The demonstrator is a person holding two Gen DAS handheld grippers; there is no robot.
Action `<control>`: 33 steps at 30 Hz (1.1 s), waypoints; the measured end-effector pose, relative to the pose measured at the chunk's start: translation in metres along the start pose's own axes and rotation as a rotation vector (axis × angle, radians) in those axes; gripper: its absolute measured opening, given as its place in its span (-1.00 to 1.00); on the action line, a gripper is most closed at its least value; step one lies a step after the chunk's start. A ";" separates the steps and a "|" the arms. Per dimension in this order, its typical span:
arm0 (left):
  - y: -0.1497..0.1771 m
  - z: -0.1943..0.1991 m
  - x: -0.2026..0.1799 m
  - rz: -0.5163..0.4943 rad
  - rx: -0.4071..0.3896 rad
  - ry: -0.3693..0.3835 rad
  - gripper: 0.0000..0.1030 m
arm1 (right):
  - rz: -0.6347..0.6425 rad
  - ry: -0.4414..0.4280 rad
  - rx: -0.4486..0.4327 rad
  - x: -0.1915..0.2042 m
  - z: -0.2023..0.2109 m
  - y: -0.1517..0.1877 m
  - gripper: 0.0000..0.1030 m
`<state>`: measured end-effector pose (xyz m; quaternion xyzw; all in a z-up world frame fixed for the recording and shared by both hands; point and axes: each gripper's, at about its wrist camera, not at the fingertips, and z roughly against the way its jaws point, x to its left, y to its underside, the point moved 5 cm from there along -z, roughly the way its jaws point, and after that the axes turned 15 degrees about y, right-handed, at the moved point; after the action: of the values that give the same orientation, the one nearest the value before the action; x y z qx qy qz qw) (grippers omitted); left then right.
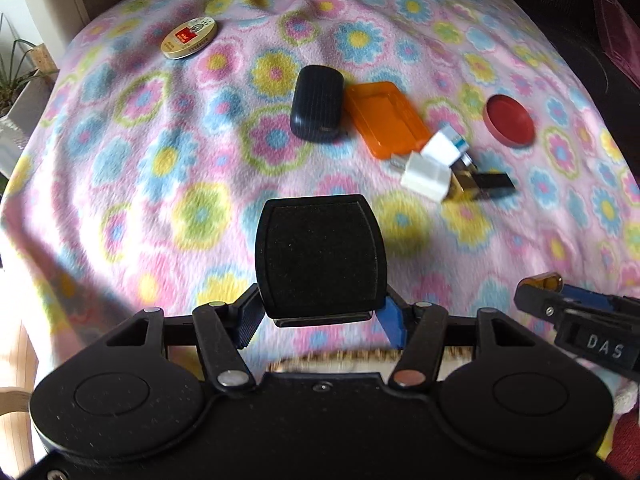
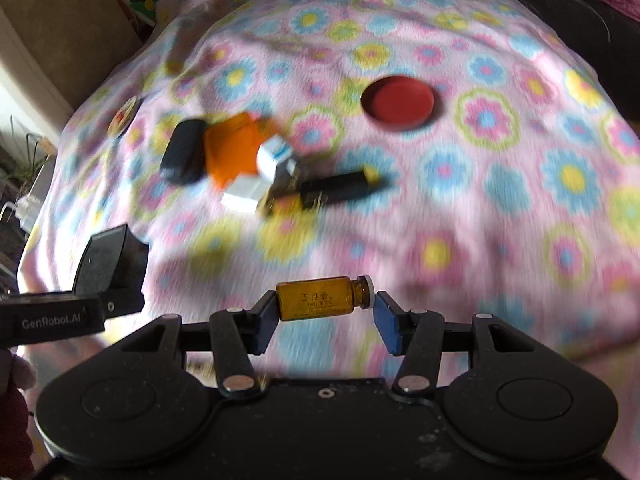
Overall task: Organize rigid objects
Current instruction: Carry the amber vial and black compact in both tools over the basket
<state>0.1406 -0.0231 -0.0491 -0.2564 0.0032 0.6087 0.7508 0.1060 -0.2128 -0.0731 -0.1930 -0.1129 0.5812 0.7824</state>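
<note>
My left gripper (image 1: 320, 316) is shut on a flat black box (image 1: 320, 260) and holds it above the flowered blanket (image 1: 160, 184). My right gripper (image 2: 326, 312) is shut on a small amber vial (image 2: 324, 298) lying crosswise between its fingers. Ahead on the blanket lie a dark ribbed case (image 1: 318, 102), an orange plastic box (image 1: 384, 120), white boxes (image 1: 430, 164), a black and gold piece (image 1: 480, 184) and a red round lid (image 1: 509, 119). The same cluster shows in the right wrist view: case (image 2: 182, 156), orange box (image 2: 232, 152), red lid (image 2: 397, 102).
A round gold tin (image 1: 190, 37) lies far left on the blanket. A potted plant (image 1: 12, 80) stands past the left edge. The other gripper shows at each view's side (image 1: 580, 320) (image 2: 80, 304). Dark furniture lies to the right.
</note>
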 end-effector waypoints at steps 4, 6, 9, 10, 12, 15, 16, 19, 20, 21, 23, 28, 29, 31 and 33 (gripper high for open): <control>0.028 0.017 -0.005 -0.009 0.007 0.008 0.10 | 0.006 0.000 0.043 0.006 0.018 0.038 0.00; 0.042 0.026 -0.009 -0.019 0.007 0.009 0.10 | 0.007 -0.002 0.061 0.008 0.027 0.057 0.00; 0.061 0.036 -0.012 -0.022 0.012 0.010 0.10 | 0.009 0.010 0.068 0.010 0.040 0.077 0.00; 0.066 0.040 -0.014 -0.023 0.012 0.011 0.10 | 0.006 0.012 0.064 0.011 0.045 0.082 0.00; 0.076 0.046 -0.016 -0.026 0.011 0.010 0.10 | -0.006 0.014 0.059 0.009 0.056 0.090 0.00; 0.089 0.054 -0.020 -0.036 0.007 0.013 0.10 | -0.035 0.006 0.062 0.005 0.071 0.102 0.00; 0.093 0.056 -0.021 -0.039 0.006 0.011 0.10 | -0.041 0.006 0.064 0.004 0.074 0.106 0.00; 0.105 0.061 -0.026 -0.057 0.006 0.010 0.10 | -0.051 0.005 0.068 0.000 0.086 0.120 0.00; 0.108 0.061 -0.027 -0.062 0.010 0.011 0.10 | -0.053 0.003 0.067 -0.001 0.090 0.125 0.00; 0.112 0.061 -0.028 -0.063 0.014 0.013 0.10 | -0.052 0.002 0.067 -0.001 0.094 0.128 0.00; 0.118 0.060 -0.027 -0.057 0.025 0.013 0.10 | -0.041 0.006 0.065 -0.001 0.098 0.134 0.00; 0.125 0.056 -0.024 -0.036 0.043 -0.013 0.10 | -0.007 0.025 0.068 0.002 0.098 0.142 0.00; 0.126 0.054 -0.023 -0.033 0.049 -0.025 0.10 | -0.001 0.032 0.069 0.004 0.096 0.142 0.00; 0.129 0.050 -0.020 -0.023 0.071 -0.045 0.10 | 0.008 0.048 0.067 0.004 0.094 0.142 0.00; 0.131 0.045 -0.018 -0.011 0.097 -0.052 0.10 | 0.011 0.054 0.070 0.005 0.091 0.142 0.00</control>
<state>0.0018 -0.0051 -0.0540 -0.2039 0.0117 0.6101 0.7656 -0.0523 -0.1573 -0.0528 -0.1817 -0.0700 0.5836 0.7884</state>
